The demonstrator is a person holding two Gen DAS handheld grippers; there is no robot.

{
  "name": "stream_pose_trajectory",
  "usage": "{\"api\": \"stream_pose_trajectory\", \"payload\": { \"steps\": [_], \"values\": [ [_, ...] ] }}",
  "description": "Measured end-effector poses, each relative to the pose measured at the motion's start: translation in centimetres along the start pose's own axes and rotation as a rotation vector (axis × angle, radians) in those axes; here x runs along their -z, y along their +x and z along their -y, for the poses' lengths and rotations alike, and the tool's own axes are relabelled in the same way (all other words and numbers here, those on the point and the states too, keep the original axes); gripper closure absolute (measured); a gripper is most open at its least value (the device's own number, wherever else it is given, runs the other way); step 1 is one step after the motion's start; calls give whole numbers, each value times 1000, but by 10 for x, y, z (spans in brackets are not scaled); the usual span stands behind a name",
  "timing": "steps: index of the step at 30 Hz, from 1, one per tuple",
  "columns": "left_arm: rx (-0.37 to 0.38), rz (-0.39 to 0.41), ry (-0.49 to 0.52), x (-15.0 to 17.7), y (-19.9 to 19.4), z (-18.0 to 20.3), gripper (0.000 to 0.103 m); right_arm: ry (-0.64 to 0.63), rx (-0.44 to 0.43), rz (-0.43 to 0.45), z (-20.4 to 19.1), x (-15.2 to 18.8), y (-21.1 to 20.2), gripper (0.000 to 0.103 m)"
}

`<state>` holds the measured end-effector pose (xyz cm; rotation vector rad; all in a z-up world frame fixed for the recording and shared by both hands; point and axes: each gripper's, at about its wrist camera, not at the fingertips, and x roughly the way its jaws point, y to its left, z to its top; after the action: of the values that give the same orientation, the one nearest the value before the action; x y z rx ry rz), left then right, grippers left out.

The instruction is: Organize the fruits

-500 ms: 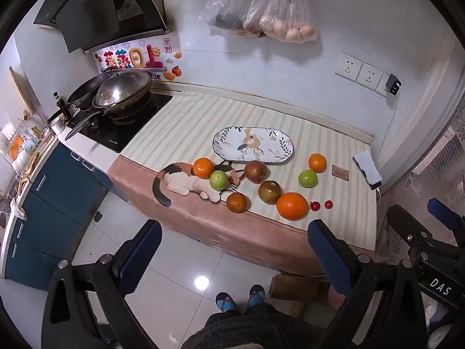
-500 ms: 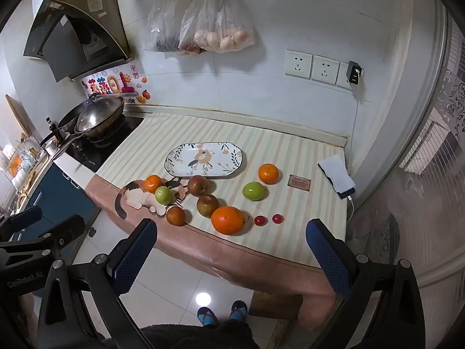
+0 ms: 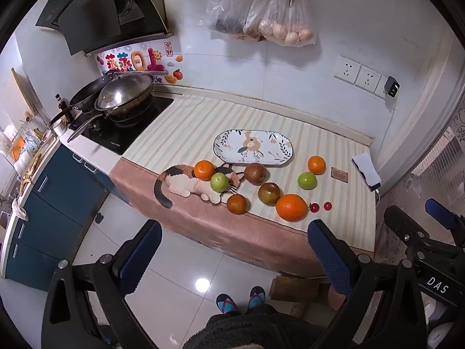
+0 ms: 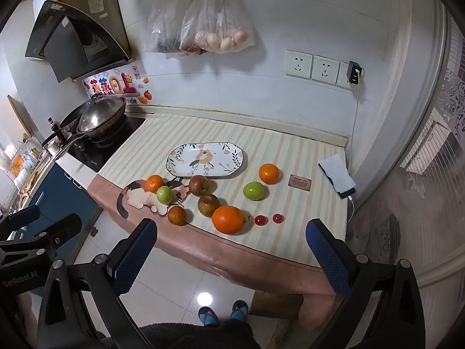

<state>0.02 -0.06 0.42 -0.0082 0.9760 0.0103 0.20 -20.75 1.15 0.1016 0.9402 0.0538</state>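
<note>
Tabletop (image 3: 334,151), striped cloth with a cat print at the front left.

1. Oval floral plate (image 3: 252,147), bare, set toward the wall behind the fruit.
2. Large orange (image 3: 291,207), front edge, the biggest piece.
3. 2 small oranges: 1 (image 3: 204,170) on the cat print, 1 (image 3: 316,165) to the right of the plate.
4. 2 green fruits: 1 (image 3: 219,182) touching the left small orange, 1 (image 3: 307,180) just below the right small orange.
5. 3 brownish-red fruits (image 3: 269,193), spread between plate and front edge.
6. 2 small red fruits (image 3: 314,207), just right of the large orange, slightly apart from each other.
7. Small brown card (image 3: 339,173) and a phone (image 3: 366,171) on a cable, right edge.

Left tongs (image 3: 234,254): spread wide, nothing between them, held over the floor short of the tabletop.
Right tongs (image 4: 232,250): likewise spread wide and bare.

Left view only: the right tongs at its right margin, and more of the blue cabinets (image 3: 52,203).
Right view only: the left tongs at its left margin, and the whole scissor handles above the hanging bags (image 4: 216,29).
Both views: wok (image 3: 125,93) on the hob, and a person's slippered feet (image 3: 241,301) on the tiled floor.
</note>
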Motion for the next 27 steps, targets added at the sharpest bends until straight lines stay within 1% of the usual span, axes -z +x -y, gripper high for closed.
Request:
{"api": "stream_pose_trajectory", "payload": {
  "steps": [17,22,27],
  "values": [
    [-1,6,3,-6,-11,3,0,2,-5,6,2,2,-3,0],
    [-1,9,0,-5,-11,3,0,0,-8,10,-1,-6,-8,0],
    [0,10,1,-4,-10,2,0,-1,-7,14,-2,-6,-9,0]
  ]
}}
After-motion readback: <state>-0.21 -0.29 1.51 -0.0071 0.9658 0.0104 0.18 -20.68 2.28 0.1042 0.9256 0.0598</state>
